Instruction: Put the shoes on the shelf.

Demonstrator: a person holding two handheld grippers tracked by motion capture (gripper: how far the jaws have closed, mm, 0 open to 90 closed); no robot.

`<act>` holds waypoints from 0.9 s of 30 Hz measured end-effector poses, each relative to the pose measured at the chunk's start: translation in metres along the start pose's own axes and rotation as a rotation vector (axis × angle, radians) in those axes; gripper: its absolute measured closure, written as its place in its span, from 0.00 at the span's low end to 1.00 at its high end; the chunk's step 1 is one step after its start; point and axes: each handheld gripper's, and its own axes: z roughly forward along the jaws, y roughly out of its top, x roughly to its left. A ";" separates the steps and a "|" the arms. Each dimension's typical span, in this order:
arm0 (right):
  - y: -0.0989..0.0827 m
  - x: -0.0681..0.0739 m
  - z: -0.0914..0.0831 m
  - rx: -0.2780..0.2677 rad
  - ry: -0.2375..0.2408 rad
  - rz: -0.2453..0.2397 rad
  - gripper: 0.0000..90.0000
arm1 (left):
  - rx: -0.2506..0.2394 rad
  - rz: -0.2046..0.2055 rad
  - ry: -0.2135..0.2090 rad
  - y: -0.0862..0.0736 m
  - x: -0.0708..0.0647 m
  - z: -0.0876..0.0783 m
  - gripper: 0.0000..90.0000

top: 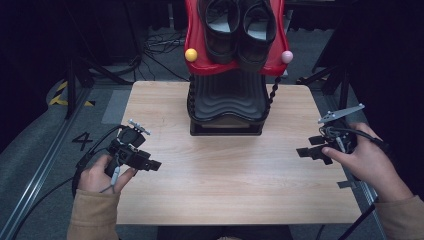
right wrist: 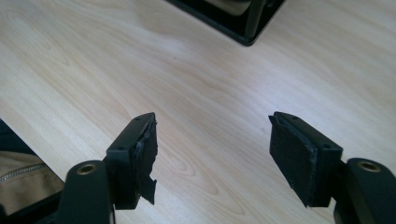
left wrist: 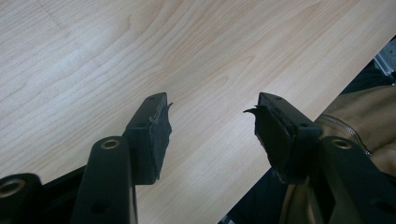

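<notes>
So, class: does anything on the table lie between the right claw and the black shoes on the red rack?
Nothing visible: bare table lies between the open right claw and the rack; the shoes sit exposed on top.

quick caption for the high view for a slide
Two hand-held grippers, left gripper and right gripper, open over a wooden table before black shoes on a red rack.

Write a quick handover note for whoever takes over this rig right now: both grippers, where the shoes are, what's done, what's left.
Left gripper: open, nothing between its jaws, low over the table at its left side.
Right gripper: open, nothing held, at the table's right edge.
Black shoes: both sit side by side on the red upper shelf of the rack at the table's far middle.
Done: judging by that, the pair appears stowed.
Left: probably nothing but a check; the lower black shelf looks bare.
</notes>
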 end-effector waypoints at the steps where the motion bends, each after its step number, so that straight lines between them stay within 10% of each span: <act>1: -0.004 0.000 0.007 -0.003 0.001 -0.001 0.37 | 0.002 0.001 0.000 -0.001 0.001 0.000 0.51; 27: -0.055 -0.021 0.123 0.052 0.060 0.118 0.38 | -0.018 -0.036 -0.005 -0.006 0.020 0.011 0.51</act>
